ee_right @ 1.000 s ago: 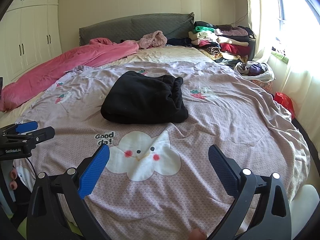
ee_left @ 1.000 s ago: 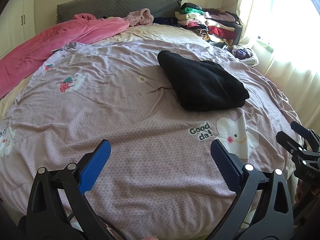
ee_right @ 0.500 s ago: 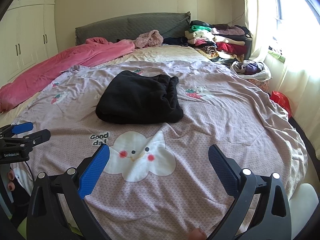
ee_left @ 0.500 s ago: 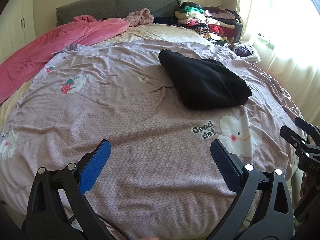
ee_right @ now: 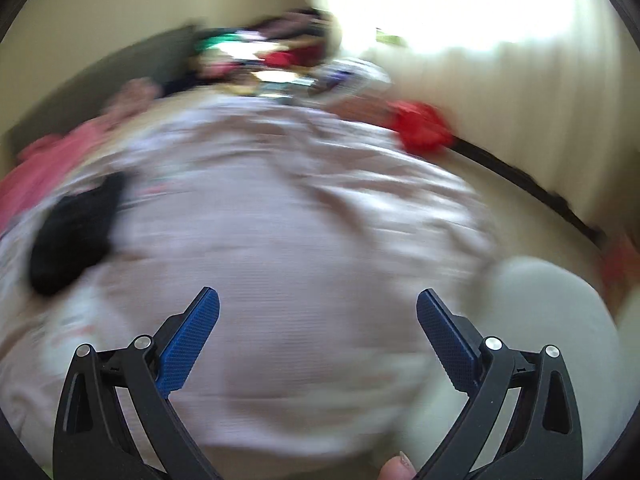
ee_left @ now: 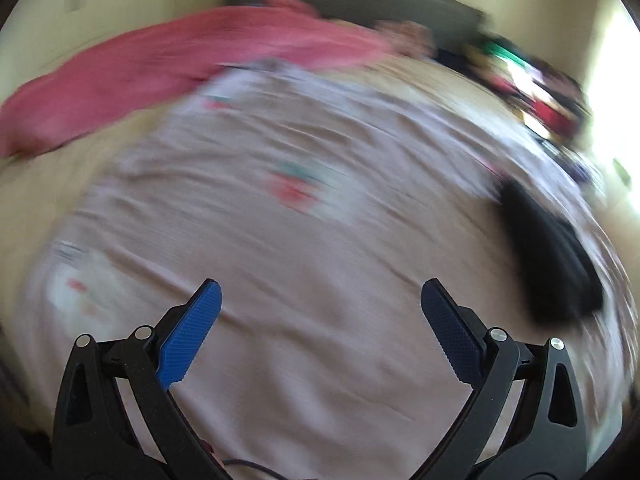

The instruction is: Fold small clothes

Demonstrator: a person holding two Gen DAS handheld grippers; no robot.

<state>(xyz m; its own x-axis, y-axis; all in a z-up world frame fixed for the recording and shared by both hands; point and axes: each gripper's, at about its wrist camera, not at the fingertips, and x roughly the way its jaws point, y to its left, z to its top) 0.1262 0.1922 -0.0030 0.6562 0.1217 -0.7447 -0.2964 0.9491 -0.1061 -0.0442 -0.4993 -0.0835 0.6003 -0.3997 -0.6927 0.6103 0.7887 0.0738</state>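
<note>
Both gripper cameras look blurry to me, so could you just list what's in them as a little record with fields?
surface: bed with a lilac printed cover
garment: black folded garment, lying on the cover, untouched
left gripper: open, empty
right gripper: open, empty
other bedding: pink blanket at the far side
background: clothes pile by the window, details blurred
image quality: both views motion-blurred

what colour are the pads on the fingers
Blue, textured pads on black fingers; sharpest in the left wrist view.
</note>
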